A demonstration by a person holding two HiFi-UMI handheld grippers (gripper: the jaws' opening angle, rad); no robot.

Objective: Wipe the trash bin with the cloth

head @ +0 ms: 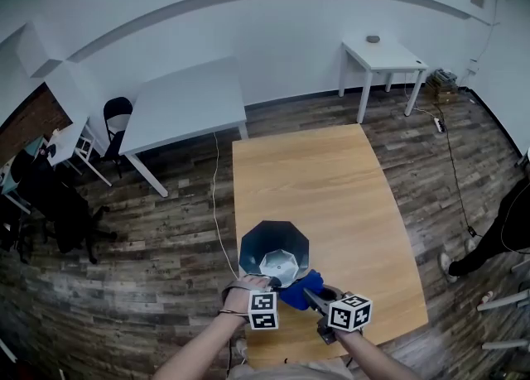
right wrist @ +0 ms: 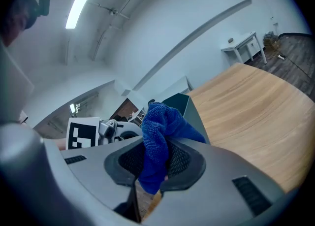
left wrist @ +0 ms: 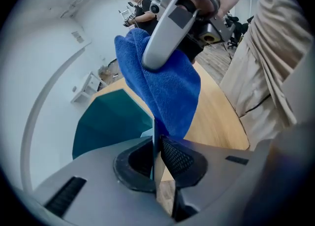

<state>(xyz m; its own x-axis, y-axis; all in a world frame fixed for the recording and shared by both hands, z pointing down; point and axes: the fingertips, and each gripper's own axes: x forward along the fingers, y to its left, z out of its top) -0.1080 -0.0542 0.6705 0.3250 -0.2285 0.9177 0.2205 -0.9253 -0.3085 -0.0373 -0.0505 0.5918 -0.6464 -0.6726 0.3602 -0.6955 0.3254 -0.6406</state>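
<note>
The dark teal trash bin (head: 273,247) stands open-topped near the wooden table's (head: 331,196) front edge. My left gripper (head: 272,281) reaches down to its near rim. In the left gripper view the jaws (left wrist: 156,158) are closed on a thin edge of the bin's wall (left wrist: 108,121). A blue cloth (head: 300,286) hangs just right of the bin, with my right gripper (head: 312,295) shut on it. The right gripper view shows the cloth (right wrist: 160,136) bunched between the pads (right wrist: 179,161), with the bin (right wrist: 183,106) behind it. The cloth (left wrist: 167,87) also hangs over the bin in the left gripper view.
A large white table (head: 186,101) and a black chair (head: 116,113) stand at the back left, and a small white table (head: 383,54) at the back right. A person (head: 507,229) stands at the right edge. A cable (head: 217,204) runs along the floor left of the wooden table.
</note>
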